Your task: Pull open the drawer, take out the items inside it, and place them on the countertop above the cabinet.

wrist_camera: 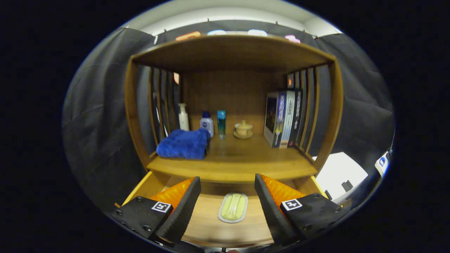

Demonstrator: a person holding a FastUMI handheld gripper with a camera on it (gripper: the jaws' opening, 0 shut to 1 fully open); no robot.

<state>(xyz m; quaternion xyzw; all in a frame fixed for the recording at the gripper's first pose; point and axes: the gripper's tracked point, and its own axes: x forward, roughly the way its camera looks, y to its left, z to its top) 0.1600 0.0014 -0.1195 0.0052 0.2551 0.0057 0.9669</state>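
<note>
We look along the gripper (227, 189) into a wooden cabinet (232, 105), its drawer (211, 225) pulled open below the countertop shelf (232, 163). The jaws stand wide apart and hold nothing. On the countertop, from left to right: a folded blue fluffy towel (183, 144), a white pump bottle (183, 117) behind it, a small white bottle with a dark blue cap (207, 123), a slim teal tube-shaped bottle (221, 123), a small tan ceramic lidded cup on a saucer (243, 129), then a row of upright books (283, 118) against the slatted right side. In the open drawer, between the two fingers and touching neither, lies a pale green soap bar in a grey oval dish (233, 207).
</note>
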